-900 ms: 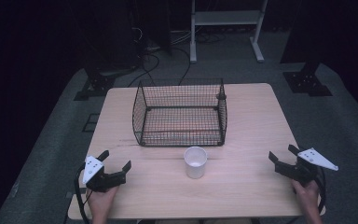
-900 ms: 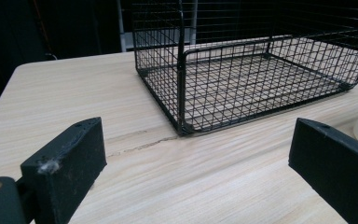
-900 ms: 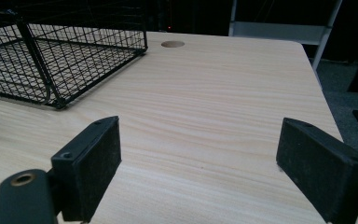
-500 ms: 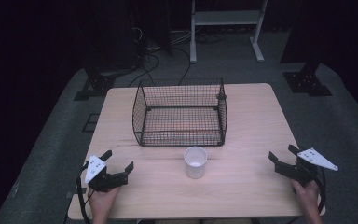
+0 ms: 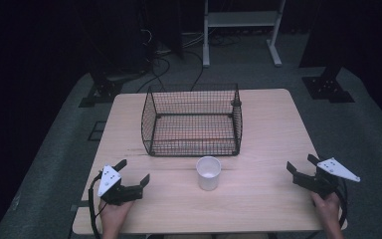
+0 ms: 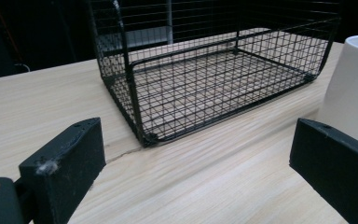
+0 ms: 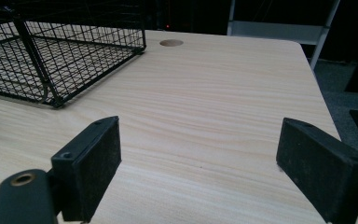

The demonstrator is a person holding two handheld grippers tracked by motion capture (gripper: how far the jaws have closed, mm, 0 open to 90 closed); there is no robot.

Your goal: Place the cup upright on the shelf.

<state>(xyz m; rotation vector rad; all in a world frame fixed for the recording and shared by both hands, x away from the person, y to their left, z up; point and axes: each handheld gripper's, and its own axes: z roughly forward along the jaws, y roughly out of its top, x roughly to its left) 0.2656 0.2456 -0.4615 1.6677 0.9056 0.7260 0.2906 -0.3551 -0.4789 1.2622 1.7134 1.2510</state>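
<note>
At the near left corner of the desk, the person's left hand holds the left tool low over the wood, pointing forward and slightly toward the middle, its jaws spread wide with nothing between them. Near the right edge, the right hand grips the right tool the same way, angled inward, jaws likewise apart and empty. A white cup stands upright between the two tools, well apart from each, just in front of the wire basket. From the left gripper view, the cup sits beyond the right-hand jaw.
</note>
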